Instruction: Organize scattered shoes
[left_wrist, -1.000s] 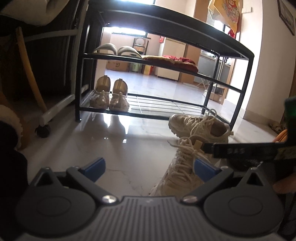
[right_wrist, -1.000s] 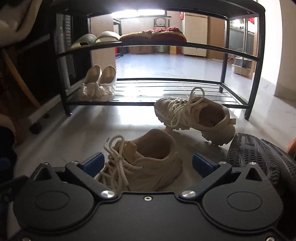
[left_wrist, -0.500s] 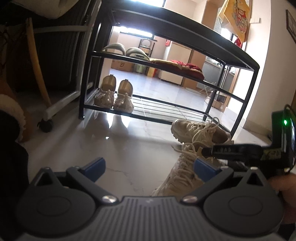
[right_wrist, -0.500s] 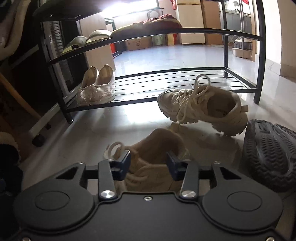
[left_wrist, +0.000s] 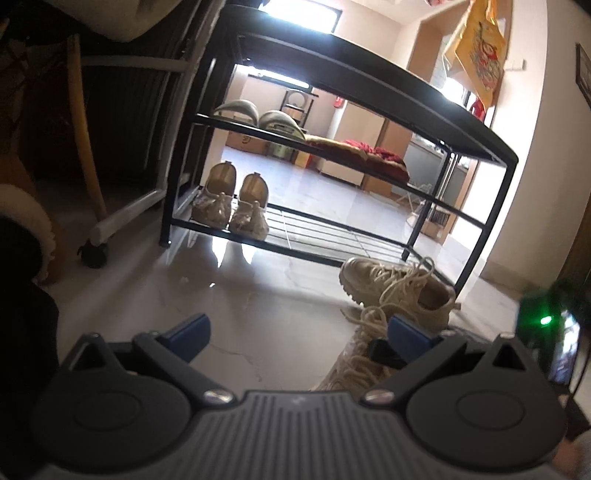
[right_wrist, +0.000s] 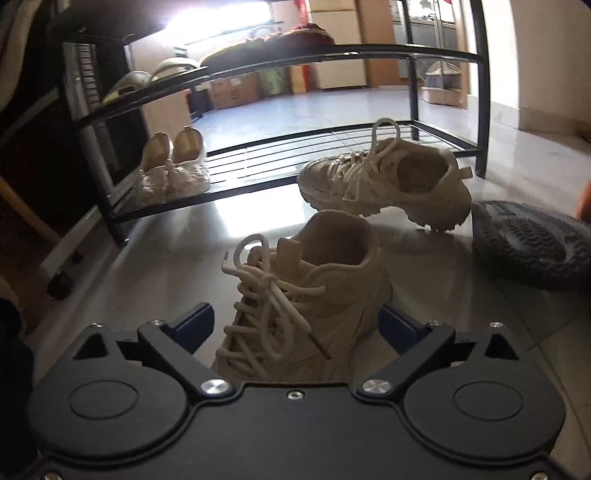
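Right claw (right_wrist: 295, 325): jaws spread wide, just reopened; the near sneaker (right_wrist: 306, 302) stands between the blue pads, unpinched.
Left claw (left_wrist: 299, 330): spread, holding nothing, above bare floor (left_wrist: 258, 314).
Second sneaker (right_wrist: 384, 181): tilted on the floor, just in front of the shoe rack (right_wrist: 332, 55).
Dark shoe (right_wrist: 532, 243): sole up, beside it at right.
Pale flats (right_wrist: 171, 173): paired on the rack's bottom shelf.

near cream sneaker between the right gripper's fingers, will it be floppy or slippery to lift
The near cream sneaker probably yields some: its padded collar looks soft, so pads may sink in. The loose laces will likely dangle and could snag. Its chunky sole suggests moderate weight, so it may tip toe-down if gripped at the heel.
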